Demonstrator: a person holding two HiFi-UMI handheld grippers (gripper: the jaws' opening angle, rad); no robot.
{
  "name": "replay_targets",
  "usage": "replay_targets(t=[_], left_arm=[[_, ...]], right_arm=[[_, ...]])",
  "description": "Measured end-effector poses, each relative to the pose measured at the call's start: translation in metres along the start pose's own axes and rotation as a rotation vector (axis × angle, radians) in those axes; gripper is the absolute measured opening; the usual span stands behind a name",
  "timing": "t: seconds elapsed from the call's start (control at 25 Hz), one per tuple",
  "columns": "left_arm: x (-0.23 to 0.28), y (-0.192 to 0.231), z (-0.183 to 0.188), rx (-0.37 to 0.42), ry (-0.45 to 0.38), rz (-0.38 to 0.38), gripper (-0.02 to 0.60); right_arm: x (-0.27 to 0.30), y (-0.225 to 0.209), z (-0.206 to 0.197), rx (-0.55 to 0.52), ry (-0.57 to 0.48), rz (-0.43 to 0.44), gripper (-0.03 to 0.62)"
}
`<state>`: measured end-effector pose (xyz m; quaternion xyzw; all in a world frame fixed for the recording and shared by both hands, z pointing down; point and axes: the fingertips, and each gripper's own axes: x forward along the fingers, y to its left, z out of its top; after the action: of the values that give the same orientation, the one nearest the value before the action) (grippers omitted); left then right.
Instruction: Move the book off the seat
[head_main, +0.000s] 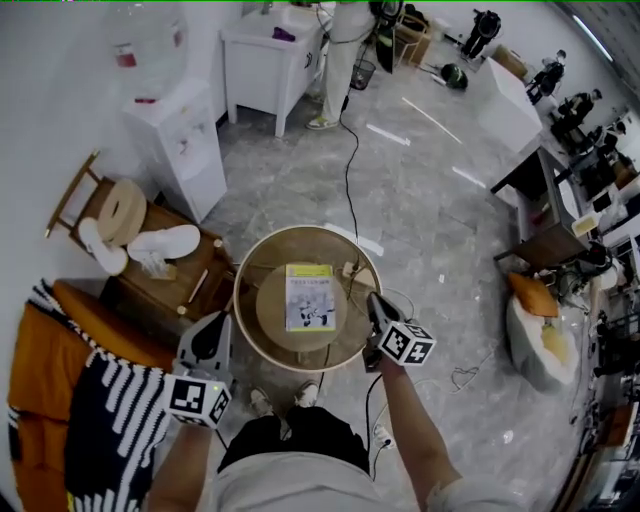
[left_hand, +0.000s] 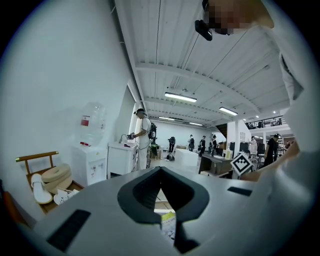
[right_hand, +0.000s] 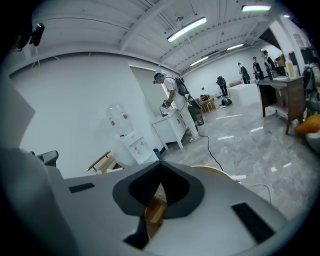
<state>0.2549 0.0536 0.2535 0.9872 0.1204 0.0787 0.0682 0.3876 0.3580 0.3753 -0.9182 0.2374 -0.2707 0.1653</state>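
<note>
**Room.** Open hall with a grey stone-pattern floor (head_main: 420, 200), white walls and strip lights overhead. A black cable (head_main: 348, 170) runs across the floor toward the seat. A person (head_main: 340, 50) stands at a white table (head_main: 262, 55) at the far side.

**Surface.** A low wooden surface (head_main: 190, 290) left of the seat carries a pair of white slippers (head_main: 165, 243) and a round woven piece (head_main: 122, 212).

**Seat.** Round and wooden, with a raised rim (head_main: 245, 330).

**Book** (head_main: 309, 297). Lies flat, cover up, at the middle of the seat, touched by neither gripper.

**Containers.**
- A water bottle (head_main: 150, 45) stands upright on a white dispenser (head_main: 185, 150).
- A waste basket (head_main: 364, 72) stands near the table (contents too small to tell).

**Left gripper** (head_main: 218, 320). Just off the seat's left rim, jaws together, nothing between them.

**Right gripper** (head_main: 375, 298). At the seat's right rim, jaws closed and empty.
</note>
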Motion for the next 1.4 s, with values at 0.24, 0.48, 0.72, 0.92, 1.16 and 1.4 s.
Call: replay_targets(t=[0.24, 0.48, 0.72, 0.92, 1.16, 1.4], left_arm=[[-0.007, -0.017, 0.033, 0.030, -0.046, 0.022, 0.017], [-0.013, -0.029, 0.058, 0.056, -0.080, 0.046, 0.017], [-0.013, -0.047, 0.085, 0.071, -0.137, 0.055, 0.017], [-0.014, -0.055, 0.096, 0.083, -0.162, 0.062, 0.017], [-0.022, -0.052, 0.101, 0.086, -0.173, 0.089, 0.017], [-0.032, -0.044, 0.103, 0.089, -0.176, 0.111, 0.017]], right_arm=[[-0.039, 0.015, 0.054, -0.099, -0.077, 0.049, 0.021], [-0.070, 0.019, 0.104, -0.156, -0.172, 0.083, 0.021], [-0.108, 0.031, 0.145, -0.233, -0.253, 0.125, 0.021], [-0.141, 0.051, 0.170, -0.312, -0.320, 0.162, 0.021], [-0.170, 0.066, 0.183, -0.393, -0.358, 0.195, 0.021], [-0.205, 0.082, 0.187, -0.450, -0.397, 0.204, 0.021]])
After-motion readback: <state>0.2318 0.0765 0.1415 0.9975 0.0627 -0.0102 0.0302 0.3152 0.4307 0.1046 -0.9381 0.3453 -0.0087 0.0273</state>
